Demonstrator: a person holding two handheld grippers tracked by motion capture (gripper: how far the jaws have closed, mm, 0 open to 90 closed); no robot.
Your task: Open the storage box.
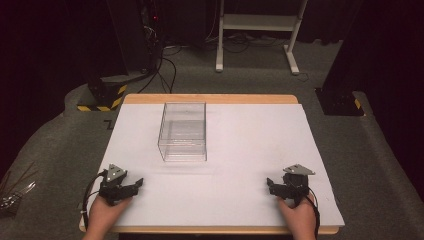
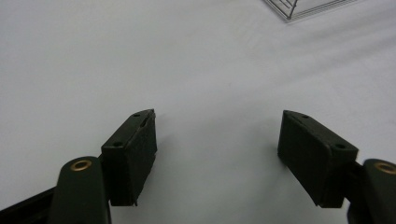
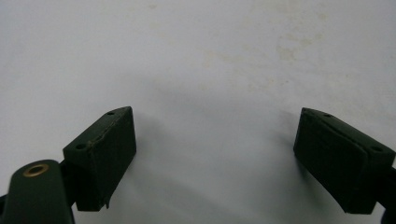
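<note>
Clear box (image 1: 183, 131) stands on white counter (image 1: 250, 150), long axis running away from the person. Left tongs (image 1: 136, 184) rest near-left of box, jaws spread, nothing held; box corner shows ahead-right in left gripper view. Right tongs (image 1: 270, 186) near-right of box, released, farther off. Left hand (image 1: 107, 215) likely nearer.

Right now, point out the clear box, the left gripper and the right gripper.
clear box (image 1: 184, 131), high view, on its top opening.
left gripper (image 2: 217, 135), left gripper view, midway between its open fingertips.
right gripper (image 3: 215, 135), right gripper view, midway between its open fingertips.
</note>
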